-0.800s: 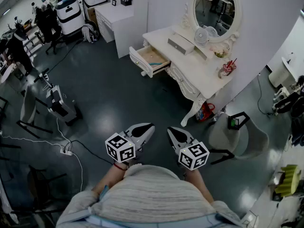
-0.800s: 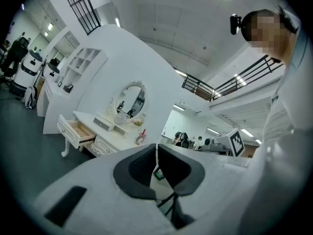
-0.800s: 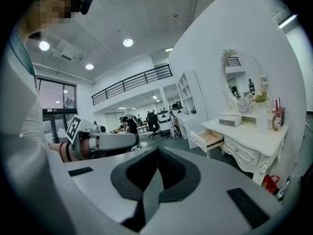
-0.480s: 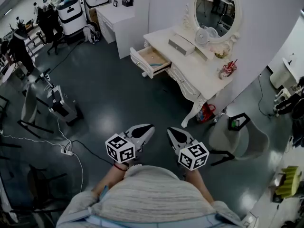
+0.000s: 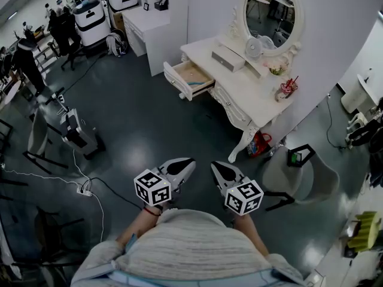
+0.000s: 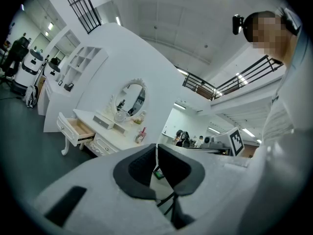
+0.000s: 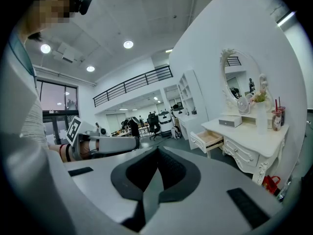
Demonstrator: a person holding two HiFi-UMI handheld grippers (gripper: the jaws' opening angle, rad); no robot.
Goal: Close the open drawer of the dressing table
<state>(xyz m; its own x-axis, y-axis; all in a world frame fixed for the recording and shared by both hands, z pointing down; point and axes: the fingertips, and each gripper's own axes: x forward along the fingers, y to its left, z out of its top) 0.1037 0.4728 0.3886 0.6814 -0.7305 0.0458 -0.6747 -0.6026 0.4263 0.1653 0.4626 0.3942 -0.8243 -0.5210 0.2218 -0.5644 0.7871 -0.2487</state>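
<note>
The white dressing table point(image 5: 248, 91) stands against the far wall with an oval mirror point(image 5: 270, 8) above it. Its left drawer point(image 5: 187, 79) is pulled out, showing a wooden bottom; the same open drawer point(image 6: 76, 131) point(image 7: 208, 140) appears in both gripper views. My left gripper point(image 5: 187, 163) and right gripper point(image 5: 216, 167) are held side by side close to my body, well short of the table. Both are shut with nothing between the jaws. Each points roughly toward the table.
A small white box point(image 5: 227, 57), a fan point(image 5: 255, 46) and a red cup with straws point(image 5: 286, 88) sit on the tabletop. A chair point(image 5: 296, 175) stands right of me. A wheeled machine point(image 5: 75, 130) and floor cables point(image 5: 90, 187) lie left. People stand far left.
The view has shifted slightly, so the table sits a little higher and further left in the picture. Both grippers stay shut in the same spot near my body.
</note>
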